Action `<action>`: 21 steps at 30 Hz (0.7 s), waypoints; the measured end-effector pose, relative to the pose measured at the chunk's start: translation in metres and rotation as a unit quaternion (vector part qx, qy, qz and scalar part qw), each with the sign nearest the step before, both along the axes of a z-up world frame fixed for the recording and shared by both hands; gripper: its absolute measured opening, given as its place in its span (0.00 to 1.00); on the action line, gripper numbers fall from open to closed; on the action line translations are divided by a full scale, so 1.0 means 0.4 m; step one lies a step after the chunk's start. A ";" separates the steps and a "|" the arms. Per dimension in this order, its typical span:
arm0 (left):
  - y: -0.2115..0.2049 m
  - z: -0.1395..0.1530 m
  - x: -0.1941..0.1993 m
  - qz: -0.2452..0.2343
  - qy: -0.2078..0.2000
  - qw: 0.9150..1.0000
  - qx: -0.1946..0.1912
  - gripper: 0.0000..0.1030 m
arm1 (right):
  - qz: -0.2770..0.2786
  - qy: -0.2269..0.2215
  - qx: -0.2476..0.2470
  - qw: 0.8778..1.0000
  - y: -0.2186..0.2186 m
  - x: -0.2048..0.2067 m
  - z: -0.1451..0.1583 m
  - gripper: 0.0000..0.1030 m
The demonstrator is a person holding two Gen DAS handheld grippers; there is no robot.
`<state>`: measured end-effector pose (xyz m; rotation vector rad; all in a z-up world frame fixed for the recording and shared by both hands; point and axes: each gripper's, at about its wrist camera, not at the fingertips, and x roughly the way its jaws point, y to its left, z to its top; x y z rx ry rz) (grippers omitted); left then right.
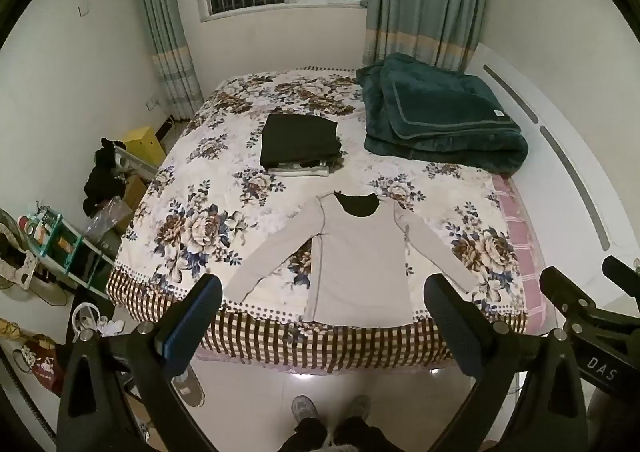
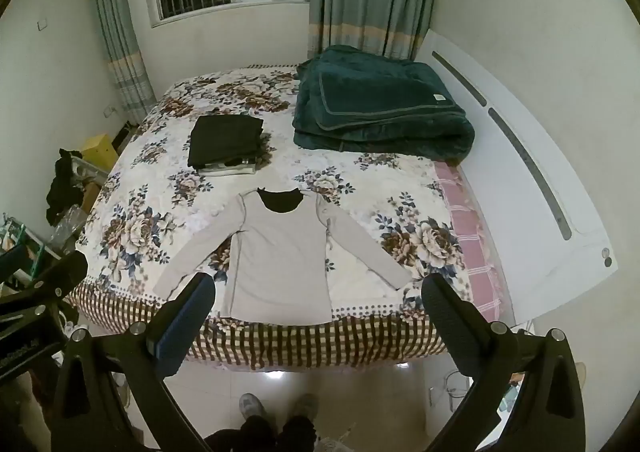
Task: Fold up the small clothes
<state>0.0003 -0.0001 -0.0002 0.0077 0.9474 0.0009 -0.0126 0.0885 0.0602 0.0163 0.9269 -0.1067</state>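
Beige long-sleeve shirt (image 1: 356, 252) flat, sleeves splayed, frame centre on bed (image 1: 180, 220) near edge: laid ready for folding. Left gripper (image 1: 322, 306), right gripper (image 2: 318, 304) above, jaws spread, empty. Folded dark stack (image 1: 300, 146) behind.

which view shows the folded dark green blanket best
The right wrist view: the folded dark green plush blanket sits nearer the frame's centre there, with its piped edge and small corner label plain. The left wrist view shows the same blanket whole too, but pushed further right, toward the white headboard.
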 end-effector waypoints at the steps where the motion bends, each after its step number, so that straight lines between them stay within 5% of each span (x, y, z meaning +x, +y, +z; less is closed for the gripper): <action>1: 0.000 0.001 -0.001 0.001 -0.001 1.000 0.000 1.00 | -0.001 -0.001 -0.002 1.000 0.000 -0.001 0.001 1.00; 21: 0.001 0.001 -0.002 0.000 -0.008 1.000 -0.008 1.00 | -0.001 -0.003 -0.004 1.000 -0.005 -0.013 0.018 1.00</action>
